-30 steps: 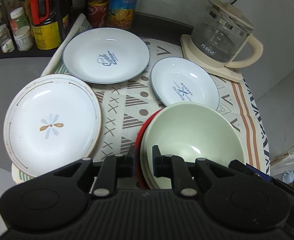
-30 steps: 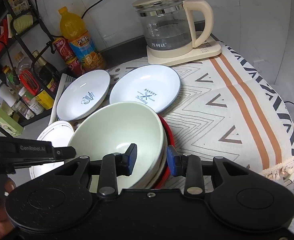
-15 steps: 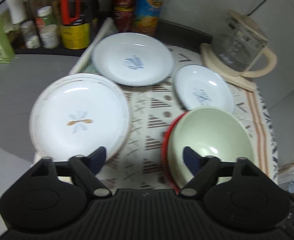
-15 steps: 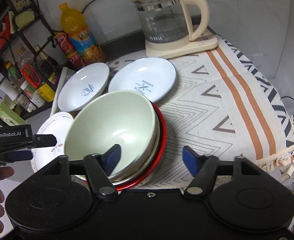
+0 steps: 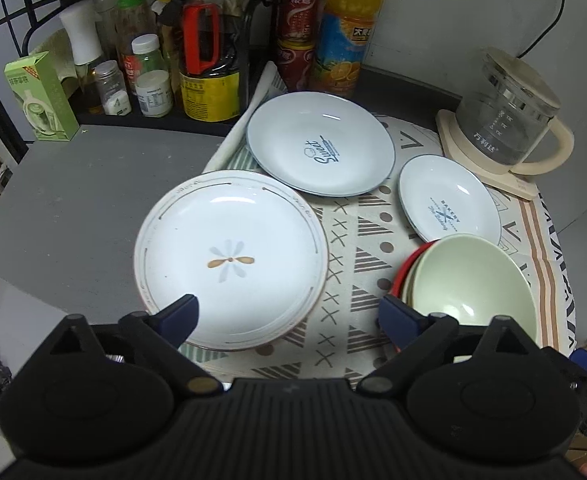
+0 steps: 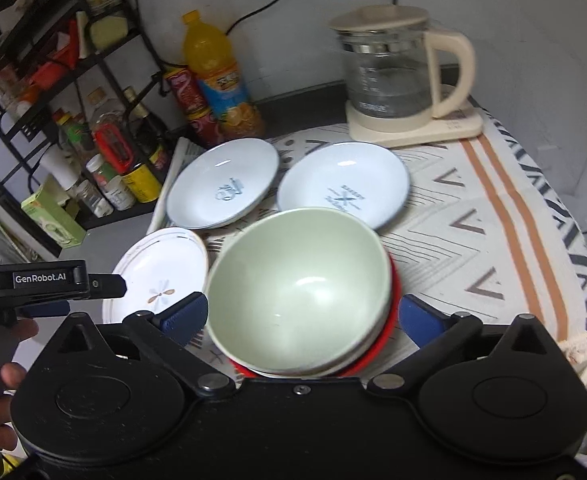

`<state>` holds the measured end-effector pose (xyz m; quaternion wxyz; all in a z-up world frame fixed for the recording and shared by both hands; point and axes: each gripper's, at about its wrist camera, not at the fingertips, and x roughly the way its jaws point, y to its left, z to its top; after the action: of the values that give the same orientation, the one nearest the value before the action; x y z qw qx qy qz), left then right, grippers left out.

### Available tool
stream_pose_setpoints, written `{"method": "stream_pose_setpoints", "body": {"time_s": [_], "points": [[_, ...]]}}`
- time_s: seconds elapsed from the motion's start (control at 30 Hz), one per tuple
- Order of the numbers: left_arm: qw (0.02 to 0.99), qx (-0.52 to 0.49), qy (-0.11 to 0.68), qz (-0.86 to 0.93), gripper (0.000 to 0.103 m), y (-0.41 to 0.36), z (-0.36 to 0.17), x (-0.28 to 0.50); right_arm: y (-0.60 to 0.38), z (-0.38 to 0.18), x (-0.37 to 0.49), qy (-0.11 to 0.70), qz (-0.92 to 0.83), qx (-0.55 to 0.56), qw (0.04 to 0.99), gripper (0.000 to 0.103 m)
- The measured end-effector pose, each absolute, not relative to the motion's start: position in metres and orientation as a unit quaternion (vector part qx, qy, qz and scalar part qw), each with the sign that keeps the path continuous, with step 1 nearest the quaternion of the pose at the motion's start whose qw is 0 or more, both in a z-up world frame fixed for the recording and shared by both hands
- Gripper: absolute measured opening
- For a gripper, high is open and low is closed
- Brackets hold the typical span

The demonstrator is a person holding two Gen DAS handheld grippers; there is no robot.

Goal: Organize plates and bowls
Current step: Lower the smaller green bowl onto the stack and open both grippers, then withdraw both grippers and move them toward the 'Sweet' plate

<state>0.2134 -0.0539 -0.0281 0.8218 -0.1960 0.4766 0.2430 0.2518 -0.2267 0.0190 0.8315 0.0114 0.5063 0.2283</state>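
Observation:
A pale green bowl (image 6: 301, 280) sits on top of a nested stack with a red bowl (image 6: 385, 332) lowest, on the patterned cloth; it also shows in the left wrist view (image 5: 469, 284). A white plate with a flower mark (image 5: 229, 256) lies to its left. A large blue-rimmed plate (image 5: 319, 148) and a smaller blue-rimmed plate (image 5: 447, 200) lie behind. My left gripper (image 5: 289, 316) is open and empty, above the cloth between the flower plate and the bowls. My right gripper (image 6: 303, 316) is open and empty, its fingers either side of the bowl stack.
A glass kettle (image 6: 397, 76) on its beige base stands at the back right. An orange juice bottle (image 5: 347, 32), red cans (image 5: 295, 36) and a rack of jars and bottles (image 5: 149, 64) line the back left. A green carton (image 5: 39, 96) stands on the grey counter (image 5: 77, 208).
Both grippers were shut on the bowl stack's rim, then opened wide and let go. Both have drawn back and up, and the left one has shifted left toward the flower plate.

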Motion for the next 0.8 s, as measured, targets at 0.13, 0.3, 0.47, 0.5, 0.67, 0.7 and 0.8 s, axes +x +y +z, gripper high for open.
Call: {"method": "stream_pose_setpoints", "body": {"time_s": [0.13,0.3,0.47,0.5,0.67,0.7,0.8], "points": [[0.823,-0.192,0.480,0.236,0.103,-0.041,-0.029,0.212,-0.208,0.021,0.255,0.506,0.234,0.009,0.830,0.103],[0.825,-0.191,0.481,0.227,0.103,-0.020,-0.028,0.215,-0.188,0.019,0.264,0.507,0.226,0.011,0.832,0.103],[0.822,-0.192,0.488,0.221,0.103,0.004,-0.030,0.221,-0.165,0.017,0.273,0.505,0.222,0.012,0.834,0.103],[0.823,-0.191,0.489,0.217,0.103,0.009,-0.030,0.223,-0.160,0.016,0.276,0.505,0.221,0.014,0.834,0.103],[0.827,-0.189,0.490,0.202,0.103,0.031,-0.031,0.235,-0.139,0.013,0.285,0.503,0.212,0.020,0.837,0.103],[0.826,-0.193,0.490,0.200,0.103,0.036,-0.032,0.238,-0.135,0.013,0.287,0.503,0.210,0.020,0.838,0.103],[0.828,-0.198,0.488,0.191,0.103,0.050,-0.034,0.246,-0.124,0.012,0.292,0.499,0.206,0.020,0.842,0.103]]}}
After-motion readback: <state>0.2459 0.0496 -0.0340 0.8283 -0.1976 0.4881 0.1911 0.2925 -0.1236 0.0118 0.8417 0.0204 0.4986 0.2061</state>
